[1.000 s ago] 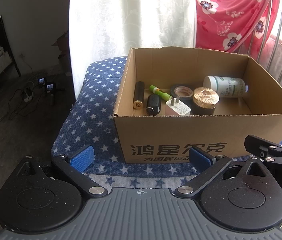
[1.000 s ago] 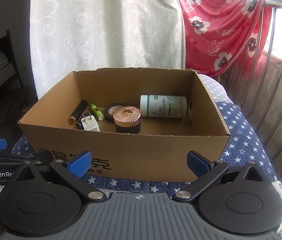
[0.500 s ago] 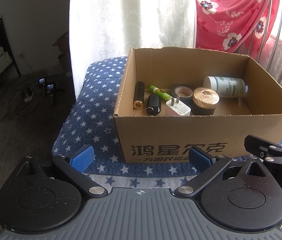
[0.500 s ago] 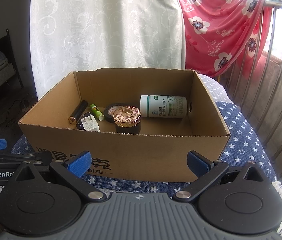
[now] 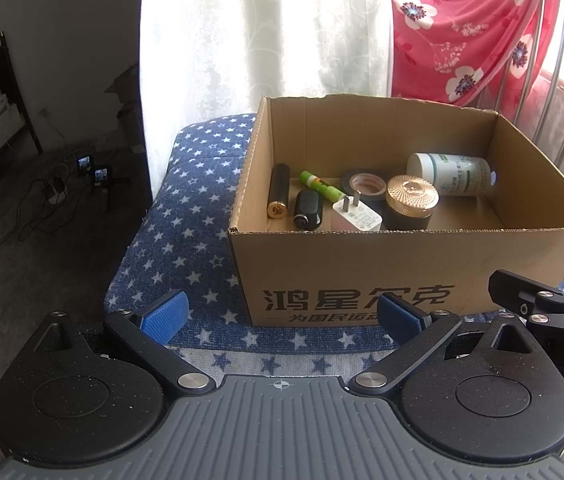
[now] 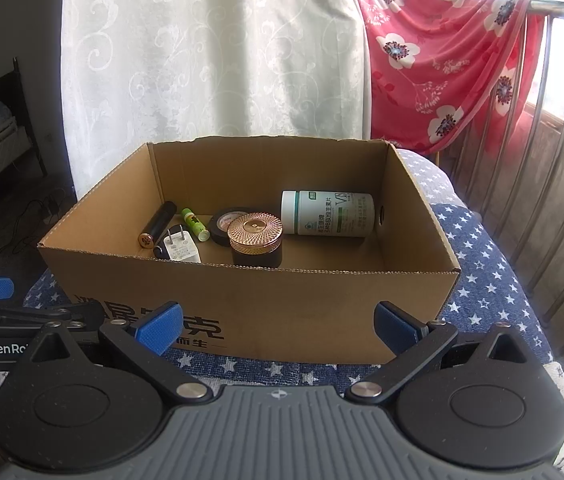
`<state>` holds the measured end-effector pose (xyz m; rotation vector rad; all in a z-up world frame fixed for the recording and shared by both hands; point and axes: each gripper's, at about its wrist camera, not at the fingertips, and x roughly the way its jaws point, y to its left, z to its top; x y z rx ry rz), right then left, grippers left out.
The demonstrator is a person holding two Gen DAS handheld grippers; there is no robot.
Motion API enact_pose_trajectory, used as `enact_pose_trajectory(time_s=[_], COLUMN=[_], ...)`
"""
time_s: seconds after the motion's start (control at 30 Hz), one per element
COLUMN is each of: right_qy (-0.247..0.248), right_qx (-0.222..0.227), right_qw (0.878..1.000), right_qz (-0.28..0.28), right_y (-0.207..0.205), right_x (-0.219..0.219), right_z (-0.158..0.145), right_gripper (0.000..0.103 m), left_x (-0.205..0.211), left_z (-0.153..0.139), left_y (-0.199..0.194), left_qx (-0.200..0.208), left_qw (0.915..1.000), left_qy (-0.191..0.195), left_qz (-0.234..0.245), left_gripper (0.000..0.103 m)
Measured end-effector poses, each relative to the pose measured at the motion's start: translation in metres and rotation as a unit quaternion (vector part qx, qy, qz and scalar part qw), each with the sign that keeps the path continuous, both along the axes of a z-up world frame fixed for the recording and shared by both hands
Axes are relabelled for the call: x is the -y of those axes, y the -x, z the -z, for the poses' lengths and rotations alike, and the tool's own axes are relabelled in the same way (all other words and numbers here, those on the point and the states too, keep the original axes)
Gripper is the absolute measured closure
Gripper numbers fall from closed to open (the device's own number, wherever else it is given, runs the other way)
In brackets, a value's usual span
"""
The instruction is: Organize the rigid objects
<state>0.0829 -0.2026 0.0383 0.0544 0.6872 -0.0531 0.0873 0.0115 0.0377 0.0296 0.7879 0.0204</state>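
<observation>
Both grippers, left [image 5: 279,314] and right [image 6: 277,326], hover spread wide and empty before the box [image 5: 414,268] on the starred cushion [image 5: 197,216]. Inside lie a bottle [image 6: 328,219], jar [image 6: 255,240], tape [image 5: 363,184], charger [image 5: 356,216] and what looks like a key fob [image 5: 308,209]

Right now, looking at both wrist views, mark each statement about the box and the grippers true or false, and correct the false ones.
1. The white bottle stands upright in the cardboard box. False: it lies on its side.
2. The left gripper is open and holds nothing. True.
3. The jar with the gold lid sits outside the box. False: it is inside, beside the black tape roll.
4. The right gripper is open, in front of the box. True.
5. The white plug adapter lies inside the box. True.
</observation>
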Motion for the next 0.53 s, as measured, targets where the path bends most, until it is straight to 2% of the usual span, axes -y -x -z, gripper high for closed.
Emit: enact_pose_trajectory(time_s=[0.53], right_qy=[0.001], right_qx=[0.0], right_qw=[1.0], right_qz=[-0.001], right_y=[0.0011], right_x=[-0.0004], right_z=[-0.0007], right_gripper=[0.0], left_x=[0.0001], left_z=[0.0], left_y=[0.0002], left_qx=[0.0], left_qw=[1.0], left_qy=[0.0], left_qz=[0.0], left_gripper=[0.002])
